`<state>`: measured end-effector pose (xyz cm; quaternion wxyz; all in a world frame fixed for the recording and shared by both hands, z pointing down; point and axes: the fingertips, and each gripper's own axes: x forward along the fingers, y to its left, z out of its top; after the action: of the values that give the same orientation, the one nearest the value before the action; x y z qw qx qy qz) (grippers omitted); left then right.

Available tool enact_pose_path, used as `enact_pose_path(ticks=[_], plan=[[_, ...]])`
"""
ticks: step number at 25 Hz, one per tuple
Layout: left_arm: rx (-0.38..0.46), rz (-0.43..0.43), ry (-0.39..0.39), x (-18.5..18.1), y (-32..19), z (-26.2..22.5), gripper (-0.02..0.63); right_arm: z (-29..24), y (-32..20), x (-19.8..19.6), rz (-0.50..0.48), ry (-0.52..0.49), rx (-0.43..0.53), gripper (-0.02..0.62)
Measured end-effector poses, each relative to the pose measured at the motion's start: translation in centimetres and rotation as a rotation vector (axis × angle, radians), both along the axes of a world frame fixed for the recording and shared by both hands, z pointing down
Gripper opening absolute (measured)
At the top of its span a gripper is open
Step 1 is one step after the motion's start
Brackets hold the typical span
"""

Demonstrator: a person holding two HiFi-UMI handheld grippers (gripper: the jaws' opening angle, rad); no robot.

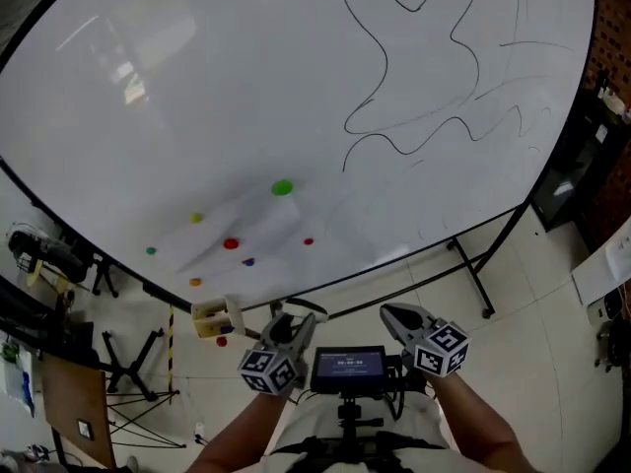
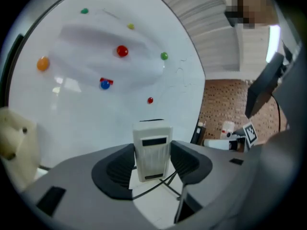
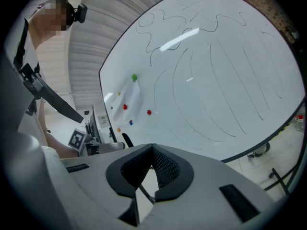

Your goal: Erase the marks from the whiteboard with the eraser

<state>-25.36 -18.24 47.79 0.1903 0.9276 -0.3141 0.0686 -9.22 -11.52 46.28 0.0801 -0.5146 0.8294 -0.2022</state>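
Observation:
The big whiteboard [image 1: 197, 87] fills the head view, with black wavy marks [image 1: 380, 77] at its upper right. The right gripper view shows the same marks [image 3: 158, 20] and long faint curved lines on the board [image 3: 240, 56]. My left gripper [image 1: 289, 325] hangs below the board's lower edge. It is shut on a white ribbed eraser [image 2: 152, 150], which stands upright between the dark pads [image 2: 117, 169]. My right gripper [image 1: 398, 316] is beside it, also off the board. In its own view the right gripper [image 3: 152, 152] is shut, with nothing between the pads.
Several small coloured magnets dot the board's lower left, among them a green one [image 1: 282, 187] and a red one [image 1: 231, 243]. A cream-coloured object [image 1: 219, 318] sits at the board's bottom edge, left of my left gripper. The board's black stand legs [image 1: 473, 279] reach over the tiled floor; tripods [image 1: 128, 363] stand at left.

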Motion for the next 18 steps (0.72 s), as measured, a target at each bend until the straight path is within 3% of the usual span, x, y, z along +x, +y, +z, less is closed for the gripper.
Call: enact_pose_path(ticks=[2,5,14,18], plan=[[-0.111,-0.034,0.063,2.3,0.0,1.7,0.253,-0.2,0.0,2.2,-0.019,0.000,0.012,0.018],[-0.196,-0.047,0.053,6.3,0.4,4.5,0.253,-0.2,0.0,5.8,-0.027,-0.018,0.025,0.018],[-0.265,-0.112,0.022,14.5,1.0,8.2,0.255,2.3,-0.3,13.5,-0.066,-0.078,0.020,0.018],[-0.331,-0.183,0.076,15.9,1.3,9.4,0.256,2.1,-0.3,15.4,-0.102,-0.081,0.021,0.018]])
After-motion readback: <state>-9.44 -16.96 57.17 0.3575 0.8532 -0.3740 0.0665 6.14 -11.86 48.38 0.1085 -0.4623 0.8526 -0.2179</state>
